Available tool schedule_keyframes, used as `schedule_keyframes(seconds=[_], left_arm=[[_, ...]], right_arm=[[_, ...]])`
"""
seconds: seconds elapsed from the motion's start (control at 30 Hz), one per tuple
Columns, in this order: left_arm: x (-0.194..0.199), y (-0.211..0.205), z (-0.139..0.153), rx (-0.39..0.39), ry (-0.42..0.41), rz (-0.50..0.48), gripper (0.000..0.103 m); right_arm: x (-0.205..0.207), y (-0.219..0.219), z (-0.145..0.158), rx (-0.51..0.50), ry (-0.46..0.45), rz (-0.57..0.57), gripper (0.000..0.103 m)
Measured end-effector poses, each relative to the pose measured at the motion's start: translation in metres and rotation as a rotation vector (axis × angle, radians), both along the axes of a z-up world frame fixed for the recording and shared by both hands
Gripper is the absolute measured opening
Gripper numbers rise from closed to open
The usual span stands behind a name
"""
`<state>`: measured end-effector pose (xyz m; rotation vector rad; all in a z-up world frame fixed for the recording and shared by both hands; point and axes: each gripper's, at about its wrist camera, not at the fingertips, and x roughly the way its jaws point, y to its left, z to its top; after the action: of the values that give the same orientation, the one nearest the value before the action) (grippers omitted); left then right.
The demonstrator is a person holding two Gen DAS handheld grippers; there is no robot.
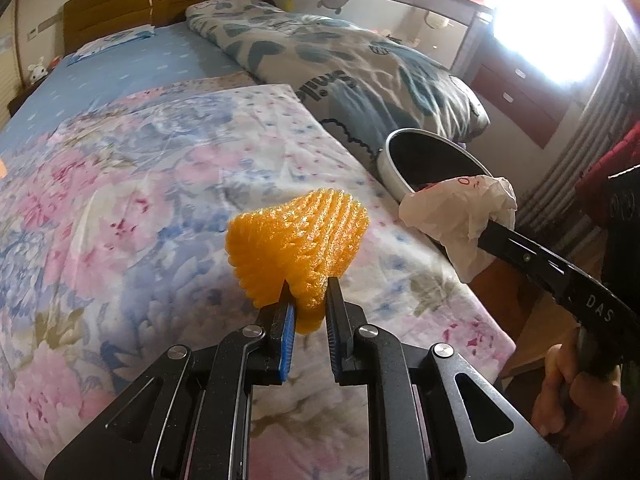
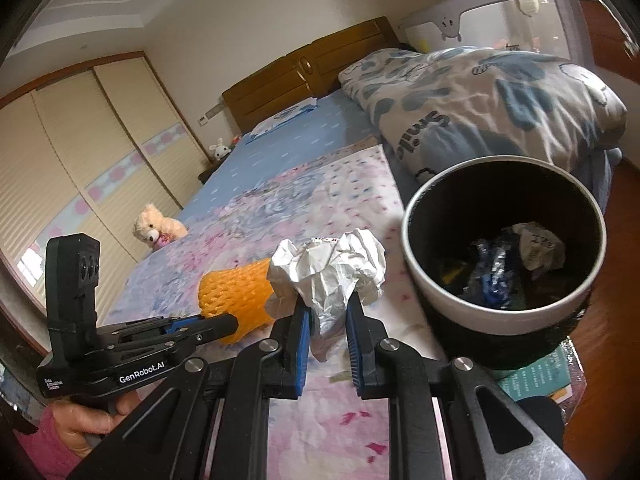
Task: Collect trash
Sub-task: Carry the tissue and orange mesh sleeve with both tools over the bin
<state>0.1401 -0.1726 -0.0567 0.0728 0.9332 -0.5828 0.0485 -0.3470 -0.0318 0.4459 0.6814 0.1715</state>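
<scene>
Jaws first: my left gripper (image 1: 308, 300) is clamped on an orange foam net (image 1: 298, 248), and my right gripper (image 2: 328, 316) is clamped on a crumpled white wrapper (image 2: 332, 270). Both pieces are lifted clear of the floral bedspread (image 1: 140, 200), so the picking-up part of this round looks done.

Outward from there, the round bin (image 2: 504, 240) stands at the edge of the bed, just to the right of the wrapper in the right wrist view. Its mouth faces the right camera, and inside I can see a blue foil scrap (image 2: 490, 276) and a pale paper wad (image 2: 538, 248), so some trash is already collected. I judge that what is left is to carry both held pieces over the rim and let them go; neither is above the opening yet, the wrapper being the nearer.

The foam net is a tapered sleeve, pinched at its narrow end and flaring away from the jaws, so its long axis runs roughly along the fingers, pointing up and forward. The wrapper is a ball with no clear axis; a tail hangs down between the fingers.

I cannot see more trash on the bed from these views.
</scene>
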Motion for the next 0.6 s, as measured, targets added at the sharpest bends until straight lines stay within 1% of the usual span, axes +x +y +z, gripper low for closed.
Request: schedule_keyframes(seconds=[0.6], left_arm=[[0.000,-0.052,0.004,0.019,-0.013,-0.094,0.013]], right_arm=[[-0.013,-0.049,0.000,-0.008,0.005,-0.104,0.017]])
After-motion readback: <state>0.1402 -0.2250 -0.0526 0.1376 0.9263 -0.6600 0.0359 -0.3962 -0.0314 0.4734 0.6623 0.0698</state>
